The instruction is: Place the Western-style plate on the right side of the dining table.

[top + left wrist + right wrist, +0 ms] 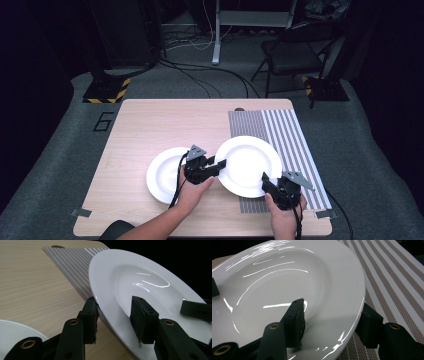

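A white deep plate (248, 162) is held up between both grippers, over the left edge of the striped placemat (292, 132). My left gripper (220, 164) is shut on its left rim; in the left gripper view (116, 307) one jaw sits under the rim and the other on the plate (140, 277). My right gripper (266, 181) is shut on the near right rim, the plate (287, 277) passing between its jaws (332, 315). A second white plate (162, 175) lies flat on the wood, under my left hand.
The placemat (72, 262) covers the right part of the light wooden table (165, 125); its stripes (397, 277) run away from me. Past the table's far edge, a folding chair (295, 55) and cables stand on the grey floor.
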Demonstrator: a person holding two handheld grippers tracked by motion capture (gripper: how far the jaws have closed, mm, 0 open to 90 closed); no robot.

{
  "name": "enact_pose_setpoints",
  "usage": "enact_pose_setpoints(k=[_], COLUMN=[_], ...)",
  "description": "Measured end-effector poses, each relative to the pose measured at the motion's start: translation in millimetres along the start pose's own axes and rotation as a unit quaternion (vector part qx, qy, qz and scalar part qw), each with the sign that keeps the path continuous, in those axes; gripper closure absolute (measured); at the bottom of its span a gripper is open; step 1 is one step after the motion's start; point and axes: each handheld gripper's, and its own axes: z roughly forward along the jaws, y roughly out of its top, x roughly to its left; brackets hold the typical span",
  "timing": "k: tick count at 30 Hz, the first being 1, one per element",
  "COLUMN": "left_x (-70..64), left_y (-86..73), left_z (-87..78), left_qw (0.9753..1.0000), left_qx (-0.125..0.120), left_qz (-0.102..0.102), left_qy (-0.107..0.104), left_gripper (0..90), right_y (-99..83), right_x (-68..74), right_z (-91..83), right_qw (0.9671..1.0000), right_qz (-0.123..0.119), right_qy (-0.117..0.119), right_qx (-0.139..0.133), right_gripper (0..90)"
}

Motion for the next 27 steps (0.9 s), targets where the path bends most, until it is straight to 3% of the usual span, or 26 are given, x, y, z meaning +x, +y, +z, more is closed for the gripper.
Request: enact_pose_setpoints(k=[9,27], left_x=[-12.6,-20.4], left_y=[4.5,10.6], left_z=[15.4,44.8], left_qw=[0.9999,0.9992], left_qx=[-0.002,0.007], left_qz=[0.000,-0.004], left_qy=[-0.015,-0.038], left_gripper=[58.6,59.1], right_y=[1.0,9.4], right_x=[-14.7,-39.7], right_z=[-7.4,-9.7], right_qw=[0.9997,0.9988], right_qz=[0.016,0.026], right_qy=[-0.018,-0.040], right_qx=[-0.005,-0.007], right_gripper=[45.6,48.9])
